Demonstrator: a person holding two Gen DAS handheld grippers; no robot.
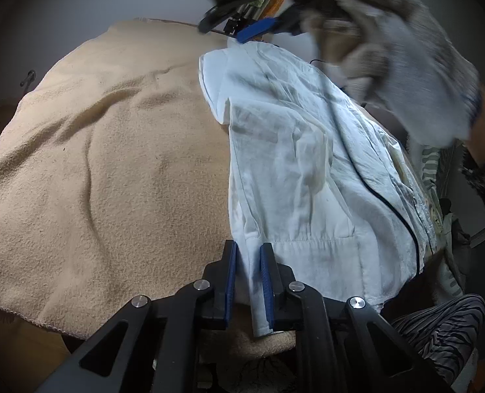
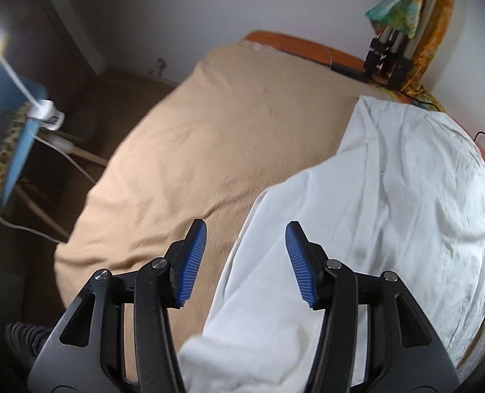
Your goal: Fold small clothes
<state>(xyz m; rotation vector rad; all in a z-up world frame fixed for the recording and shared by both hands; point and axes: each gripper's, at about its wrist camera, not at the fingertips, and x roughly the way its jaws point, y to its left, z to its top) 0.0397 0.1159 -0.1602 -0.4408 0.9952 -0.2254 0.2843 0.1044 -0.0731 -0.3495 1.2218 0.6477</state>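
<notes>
Two pairs of tongs work over one white garment (image 1: 308,177) that lies on a tan blanket (image 1: 95,163) spread across a bed. Nearest in the left wrist view, the left tongs (image 1: 248,281) have their blue pads (image 1: 230,281) drawn close, with a narrow fold of the garment's near edge running between them; the cloth touches the right-hand pad, while a slim gap shows beside the other. Just beyond, the garment stretches away along the right side of the blanket, creased, with a dark line of piping curving down its right part. Further right, striped fabric (image 1: 445,327) shows at the picture's edge. At the far end, above the garment, a gloved hand (image 1: 406,65) carries the right tongs (image 1: 255,31), blurred.

In the right wrist view, the right tongs (image 2: 245,262) stand spread apart with nothing pinched between the pads; the garment's left edge passes below the gap, and no pad touches it. Past the blanket's far corner an orange edge (image 2: 295,42) shows against the pale wall. Off to the left, a blue board (image 2: 20,137) with a white cable stands beside the bed.
</notes>
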